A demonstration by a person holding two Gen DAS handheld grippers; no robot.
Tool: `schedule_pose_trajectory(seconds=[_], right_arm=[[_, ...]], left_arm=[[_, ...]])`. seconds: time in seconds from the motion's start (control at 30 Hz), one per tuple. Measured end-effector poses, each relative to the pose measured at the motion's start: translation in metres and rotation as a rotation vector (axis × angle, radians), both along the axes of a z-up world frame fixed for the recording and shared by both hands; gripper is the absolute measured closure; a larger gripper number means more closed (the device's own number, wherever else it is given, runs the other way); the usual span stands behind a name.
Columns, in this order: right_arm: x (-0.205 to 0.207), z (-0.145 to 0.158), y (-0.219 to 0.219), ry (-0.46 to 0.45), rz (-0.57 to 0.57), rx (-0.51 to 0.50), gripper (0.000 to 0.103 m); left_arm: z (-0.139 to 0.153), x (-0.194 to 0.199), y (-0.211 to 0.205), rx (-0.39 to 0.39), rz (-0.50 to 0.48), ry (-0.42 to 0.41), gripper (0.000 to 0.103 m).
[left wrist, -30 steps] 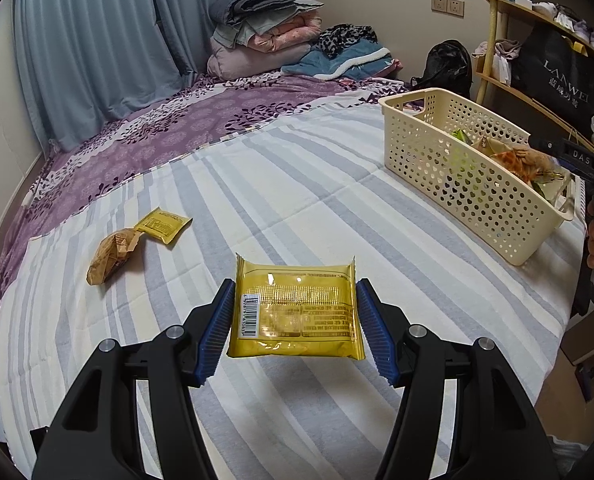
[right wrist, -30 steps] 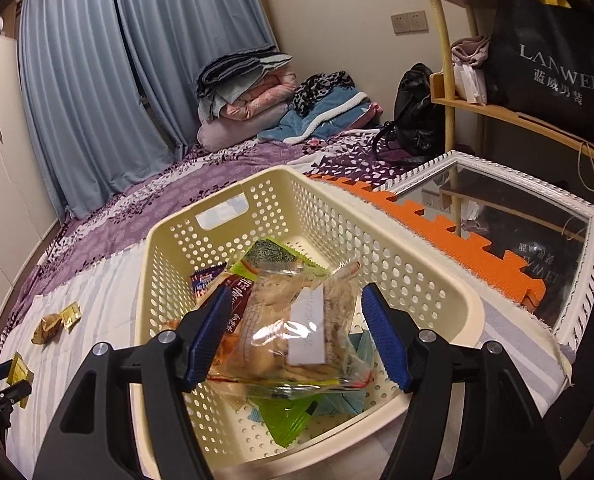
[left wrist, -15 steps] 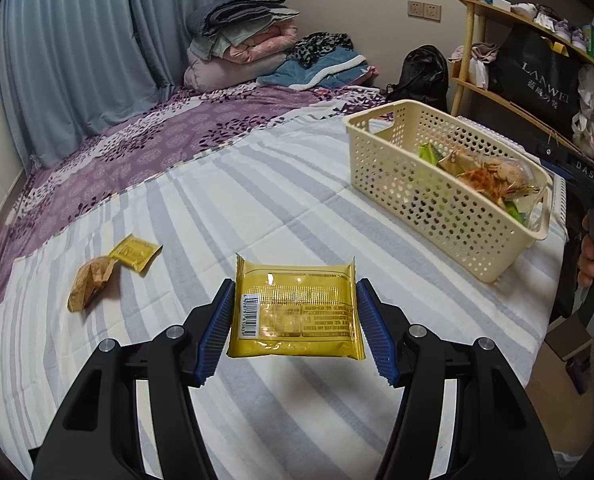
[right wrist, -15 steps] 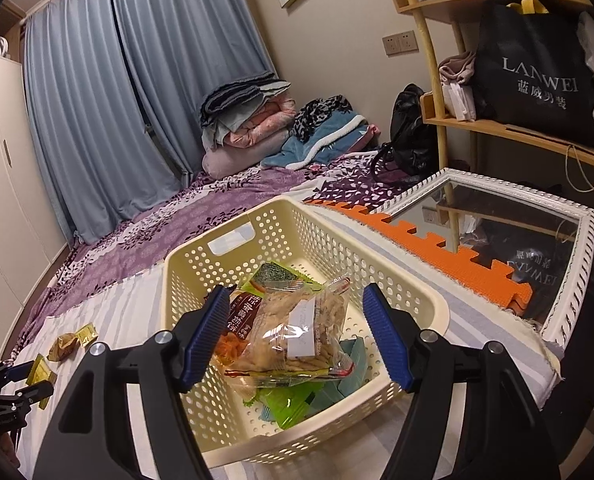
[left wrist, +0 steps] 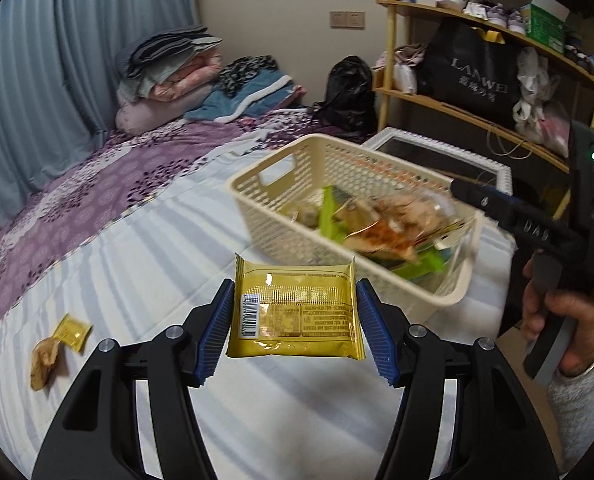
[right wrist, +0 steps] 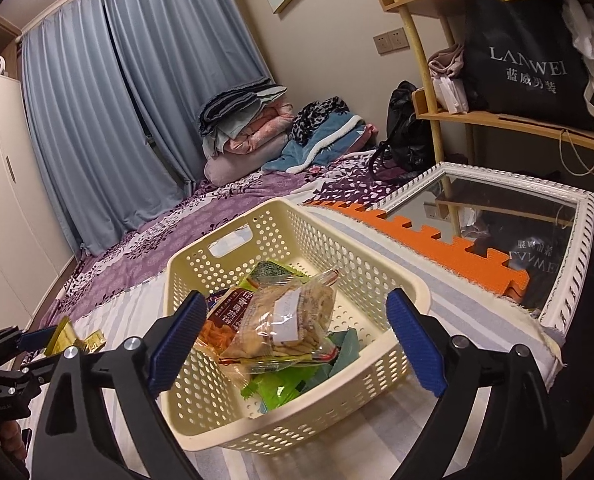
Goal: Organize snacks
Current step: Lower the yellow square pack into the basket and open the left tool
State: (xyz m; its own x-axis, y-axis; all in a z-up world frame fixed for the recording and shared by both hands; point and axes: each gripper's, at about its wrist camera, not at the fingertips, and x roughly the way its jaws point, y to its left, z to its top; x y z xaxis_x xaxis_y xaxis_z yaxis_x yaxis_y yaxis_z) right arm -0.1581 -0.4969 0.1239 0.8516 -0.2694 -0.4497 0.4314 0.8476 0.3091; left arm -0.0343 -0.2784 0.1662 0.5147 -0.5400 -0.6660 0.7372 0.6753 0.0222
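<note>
My left gripper [left wrist: 295, 322] is shut on a yellow snack packet [left wrist: 295, 312] and holds it above the striped bed sheet, just in front of the cream perforated basket [left wrist: 257, 190]. The basket [right wrist: 409, 284] holds several snacks, with a clear bag of biscuits [right wrist: 287, 322] on top. My right gripper [right wrist: 297, 344] is open and empty, raised above the basket's near end. The biscuit bag lies in the basket below its jaws. Two small packets [left wrist: 59, 344] lie on the sheet at the left.
A white-framed mirror [right wrist: 537, 216] and orange foam mat [right wrist: 429, 240] lie right of the basket. Wooden shelves with a black bag [right wrist: 529, 60] stand at the right. Folded bedding [right wrist: 253, 124] is piled at the far end of the purple bedspread [left wrist: 77, 200].
My left gripper has carried the yellow packet right, close to the basket. My right gripper has opened, let go of the biscuit bag into the basket and drawn back upward.
</note>
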Motion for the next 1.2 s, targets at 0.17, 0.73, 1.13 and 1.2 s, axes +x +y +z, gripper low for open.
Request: schedule_pose_trajectory(seconds=[0.17, 0.73, 1.13, 1.2], right_arm=[[-0.010, -0.003, -0.008, -0.006, -0.022, 0.015, 0.012], [-0.023, -0.013, -0.029, -0.003, -0.075, 0.044, 0.011], [-0.023, -0.013, -0.027, -0.002, -0.076, 0.047, 0.011], [-0.022, -0.011, -0.025, -0.003, -0.072, 0.043, 0.011]], left_arm=[[-0.001, 0.002, -0.032, -0.028, -0.052, 0.034, 0.041], [-0.028, -0.001, -0.098, -0.058, -0.214, 0.075, 0.039], [-0.044, 0.007, -0.085, -0.071, -0.185, 0.114, 0.021], [-0.043, 0.007, -0.082, -0.071, -0.180, 0.109, 0.021]])
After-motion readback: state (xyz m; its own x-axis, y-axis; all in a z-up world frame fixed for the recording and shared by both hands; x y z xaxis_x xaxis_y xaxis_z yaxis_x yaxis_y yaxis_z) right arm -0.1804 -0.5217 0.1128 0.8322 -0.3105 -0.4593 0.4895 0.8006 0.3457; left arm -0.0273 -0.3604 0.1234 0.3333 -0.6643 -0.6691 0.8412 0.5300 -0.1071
